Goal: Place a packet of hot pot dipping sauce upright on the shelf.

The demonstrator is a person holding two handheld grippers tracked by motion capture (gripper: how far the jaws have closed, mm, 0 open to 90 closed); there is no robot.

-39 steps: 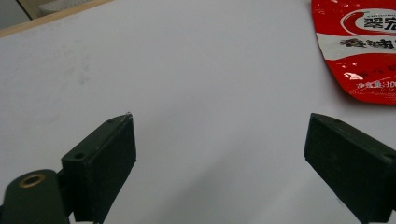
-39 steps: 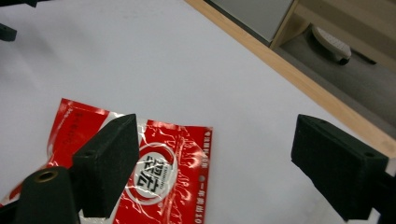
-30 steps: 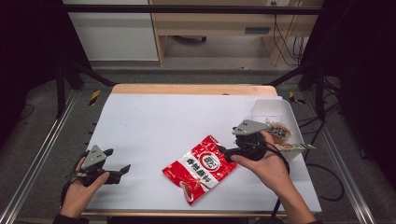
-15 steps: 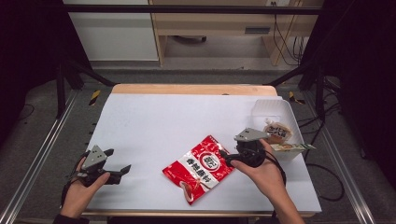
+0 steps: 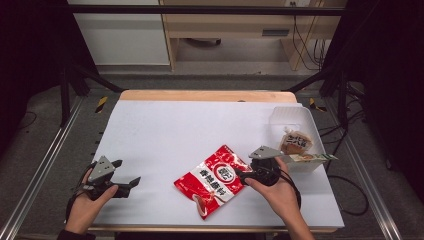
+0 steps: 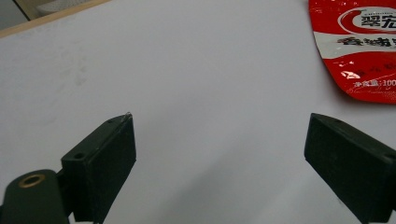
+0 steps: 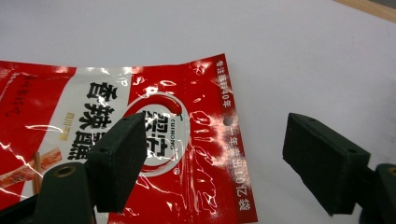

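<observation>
Since a second ago, the right gripper (image 5: 243, 174) has come down from above the table to the right edge of the red snack packet (image 5: 216, 180), while the left gripper (image 5: 131, 182) has kept its place near the table's front left. The packet lies flat on the white table (image 5: 200, 130), near the front and a little right of centre, tilted on a diagonal. In the right gripper view, the right gripper's jaws stand spread wide, one hanging over the packet's printed face, the other over bare table beyond the sealed edge; nothing is pinched yet. The left gripper's jaws are also spread, with nothing between them, and the packet's corner lies well apart from it. A clear plastic tray (image 5: 297, 120) with wrapped snacks sits at the table's right edge, near the right hand.

To grip well, the right gripper should probably sink until the lower jaw slides under the sealed edge, then close on that flat seam rather than the puffy middle. The glossy film may slip, so a deep bite seems wise.
</observation>
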